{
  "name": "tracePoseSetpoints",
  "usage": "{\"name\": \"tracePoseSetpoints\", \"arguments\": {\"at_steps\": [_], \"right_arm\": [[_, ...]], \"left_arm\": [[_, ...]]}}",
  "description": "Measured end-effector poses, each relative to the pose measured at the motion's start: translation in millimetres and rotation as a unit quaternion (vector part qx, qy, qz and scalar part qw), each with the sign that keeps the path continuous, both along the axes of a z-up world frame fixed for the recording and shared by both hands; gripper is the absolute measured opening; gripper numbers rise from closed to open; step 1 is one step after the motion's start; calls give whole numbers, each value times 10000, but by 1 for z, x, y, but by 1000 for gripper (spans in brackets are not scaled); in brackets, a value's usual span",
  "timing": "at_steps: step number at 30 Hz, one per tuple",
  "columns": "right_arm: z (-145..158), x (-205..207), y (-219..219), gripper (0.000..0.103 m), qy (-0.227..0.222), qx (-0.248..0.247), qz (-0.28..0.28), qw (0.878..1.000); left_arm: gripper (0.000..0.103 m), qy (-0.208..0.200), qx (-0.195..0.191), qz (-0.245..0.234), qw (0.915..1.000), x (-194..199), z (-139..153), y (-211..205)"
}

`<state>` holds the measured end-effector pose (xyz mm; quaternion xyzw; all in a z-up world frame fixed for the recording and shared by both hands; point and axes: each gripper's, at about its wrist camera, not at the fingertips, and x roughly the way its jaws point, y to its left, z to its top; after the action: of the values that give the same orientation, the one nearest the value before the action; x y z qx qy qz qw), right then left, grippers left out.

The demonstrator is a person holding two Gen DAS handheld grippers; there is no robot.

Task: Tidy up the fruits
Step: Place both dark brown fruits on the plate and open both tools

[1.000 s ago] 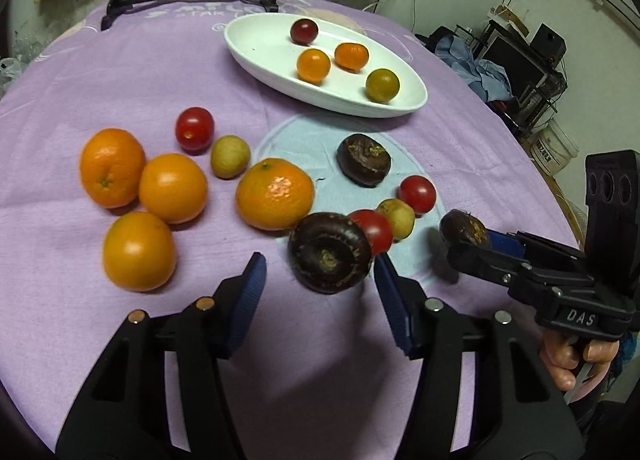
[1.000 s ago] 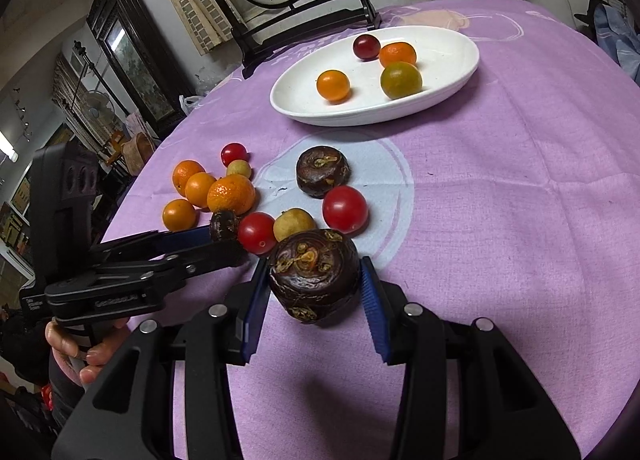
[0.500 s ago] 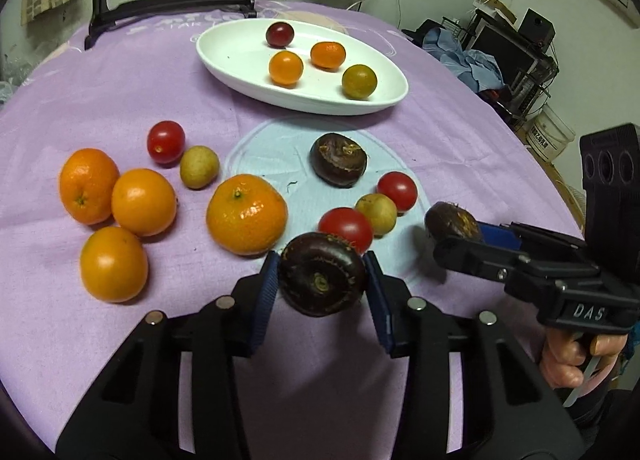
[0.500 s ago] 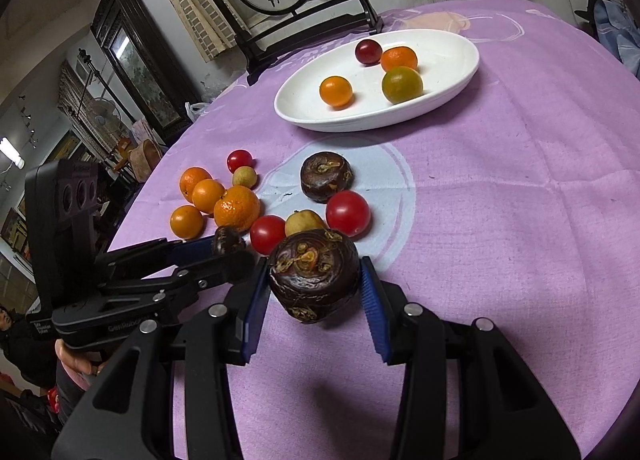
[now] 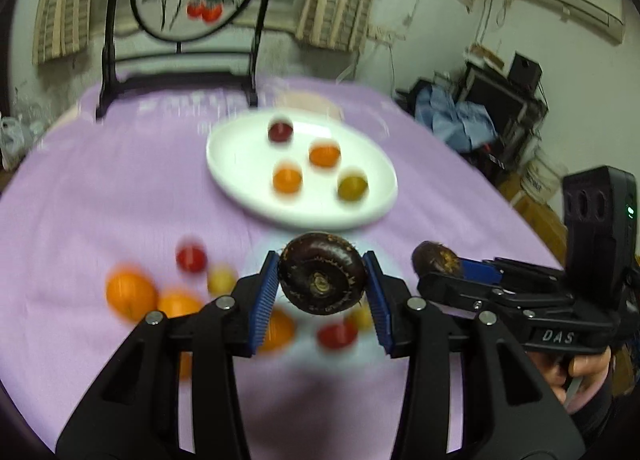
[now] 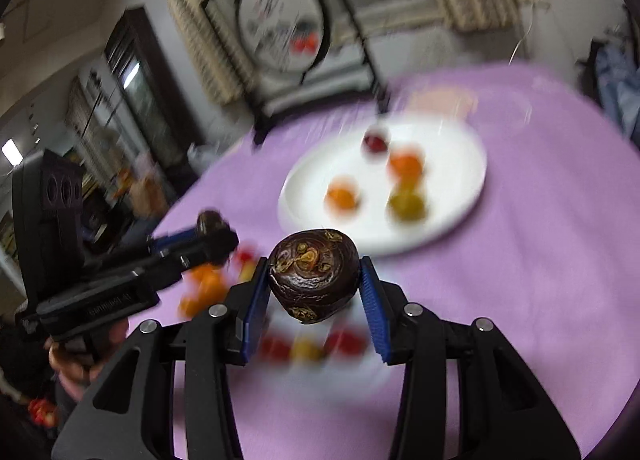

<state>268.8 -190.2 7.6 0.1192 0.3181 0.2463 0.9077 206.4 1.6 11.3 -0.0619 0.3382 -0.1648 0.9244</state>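
While my left gripper [image 5: 322, 284] and right gripper [image 6: 314, 280] each pinch a dark fruit [image 5: 322, 278] across its flat sides, aloft short of the plate [image 5: 240, 179], I judge both firm, light, best held there

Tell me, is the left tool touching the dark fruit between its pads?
Touching. The left wrist view shows the left tool with both blue pads pressed against the sides of the dark fruit, which hangs clear above the tablecloth.

R tongs [image 6: 316, 284] clamp dark round fruit [image 6: 313, 275] above purple cloth [image 6: 520, 260]; white plate [image 6: 460, 203] behind, blurred.
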Motion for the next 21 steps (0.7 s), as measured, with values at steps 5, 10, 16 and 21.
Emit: {"name": "tracePoseSetpoints", "arguments": {"at_steps": [5,10,16,21], "right_arm": [[-14,72,-3,45,32,-210,-643,9977],[-31,105,-8,45,301,-238,-739,9965],[-37,111,-2,52,363,-430,-720,9958],[-17,86,-4,57,131,-385,-611,9973]], "left_arm": [[43,191,167,643,9976,82,7,-13],[43,625,380,999,9923,136,-14,-16],[44,1020,418,1141,9873,154,-36,-5],[78,911,211,1284,9873,142,-20,5]]}}
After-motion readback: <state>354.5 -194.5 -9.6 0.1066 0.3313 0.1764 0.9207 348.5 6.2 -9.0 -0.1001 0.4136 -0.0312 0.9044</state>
